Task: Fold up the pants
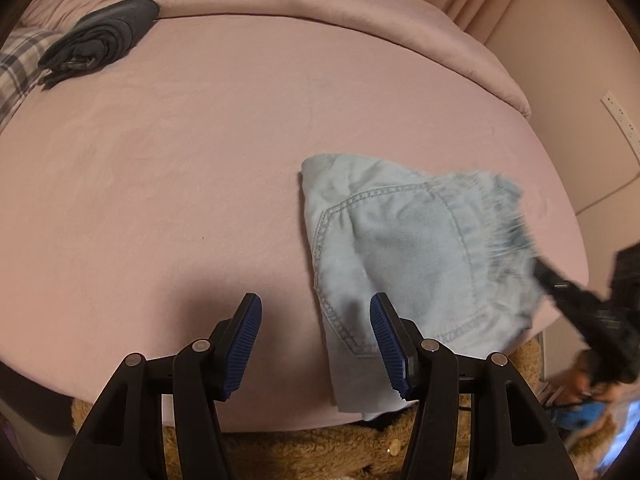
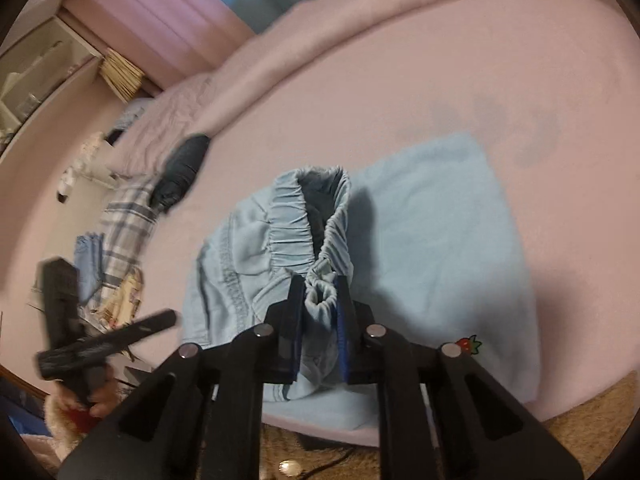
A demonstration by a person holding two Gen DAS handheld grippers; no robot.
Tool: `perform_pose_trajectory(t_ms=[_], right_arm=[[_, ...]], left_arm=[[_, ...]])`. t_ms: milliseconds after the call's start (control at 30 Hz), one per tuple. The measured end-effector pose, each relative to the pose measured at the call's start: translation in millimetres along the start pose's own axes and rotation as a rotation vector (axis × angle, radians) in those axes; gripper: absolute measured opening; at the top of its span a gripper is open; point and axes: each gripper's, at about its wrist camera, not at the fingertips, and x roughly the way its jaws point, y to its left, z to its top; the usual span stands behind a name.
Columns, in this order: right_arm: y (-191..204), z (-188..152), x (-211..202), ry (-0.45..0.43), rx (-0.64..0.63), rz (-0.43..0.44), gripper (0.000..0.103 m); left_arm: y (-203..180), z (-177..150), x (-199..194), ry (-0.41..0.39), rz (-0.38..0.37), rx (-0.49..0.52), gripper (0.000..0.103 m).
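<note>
Light blue denim pants (image 1: pixel 400 248) lie partly folded near the bed's front right edge, back pocket up. In the right wrist view the pants (image 2: pixel 440 248) show a flat folded part and a lifted elastic waistband (image 2: pixel 304 224). My right gripper (image 2: pixel 318 300) is shut on the waistband and holds it raised above the flat part; it appears blurred at the pants' right edge in the left wrist view (image 1: pixel 568 288). My left gripper (image 1: pixel 316 320) is open and empty, its right finger over the pants' left edge.
The pink bed sheet (image 1: pixel 180 160) covers the bed, with a rolled pink blanket (image 1: pixel 320 0) along the back. A folded dark garment (image 1: pixel 100 36) and a plaid cloth (image 1: pixel 16 68) lie at the far left. Brown fluffy carpet (image 1: pixel 300 452) lies below the bed edge.
</note>
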Motion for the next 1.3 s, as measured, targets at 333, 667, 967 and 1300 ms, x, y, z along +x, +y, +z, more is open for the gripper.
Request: perform_pose_trajectory(t_ms=[333,667,967,1300], right_arm=[[-49.3,-19.9,-19.2,-0.029,0.035,-0.324,0.014],[-36.8,-5.4,-41.1,-0.124,0.020,-0.285,0.013],[-63.7,-0.1,-31.6,-0.023,0.077,-0.345,0.046],[-19.8,-13.3,36.4,0.078,-0.198,-0.387,0.045]], left_arm=[[-39.7,-3.1,33.7,0.058,-0.045,0.110,0.056],[-49.5,0.0,37.2,0.060,-0.032,0.115,0.056],[-50.1,3.5,61.1,0.083,-0.003,0.118,0.056],[-57.2,0.3,57.0,0.077,0.003,0.117,0.057]])
